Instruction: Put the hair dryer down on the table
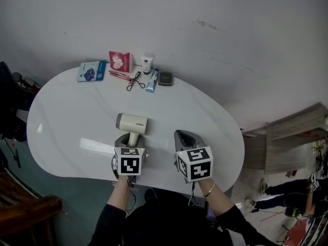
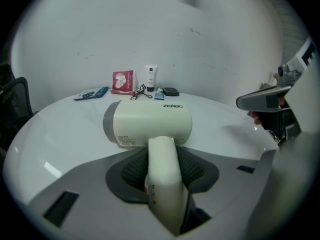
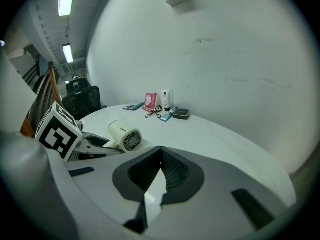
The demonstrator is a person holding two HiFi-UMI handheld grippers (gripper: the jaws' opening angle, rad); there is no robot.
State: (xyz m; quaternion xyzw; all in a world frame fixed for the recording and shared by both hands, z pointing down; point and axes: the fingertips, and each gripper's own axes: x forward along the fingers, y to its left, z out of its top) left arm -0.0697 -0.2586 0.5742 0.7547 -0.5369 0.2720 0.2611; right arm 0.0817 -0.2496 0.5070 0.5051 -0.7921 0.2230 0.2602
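Observation:
A cream hair dryer point(image 1: 132, 123) with a grey rear cap lies level over the near middle of the white oval table point(image 1: 66, 111), barrel across, handle pointing toward me. My left gripper point(image 1: 130, 140) is shut on that handle point(image 2: 162, 179), which fills the gap between the dark pads. Whether the barrel point(image 2: 150, 123) touches the tabletop I cannot tell. My right gripper point(image 1: 185, 137) hovers just to the right of the dryer, jaws together with nothing in them; its view shows the pads point(image 3: 172, 171) meeting and the dryer point(image 3: 125, 135) off to the left.
Along the table's far edge lie a blue packet point(image 1: 91, 70), a pink box point(image 1: 121, 61), a white tube point(image 1: 148, 63), a blue tube point(image 1: 152, 81), an eyelash curler point(image 1: 134, 81) and a black compact point(image 1: 165, 78). A dark chair point(image 1: 10, 106) stands at the left.

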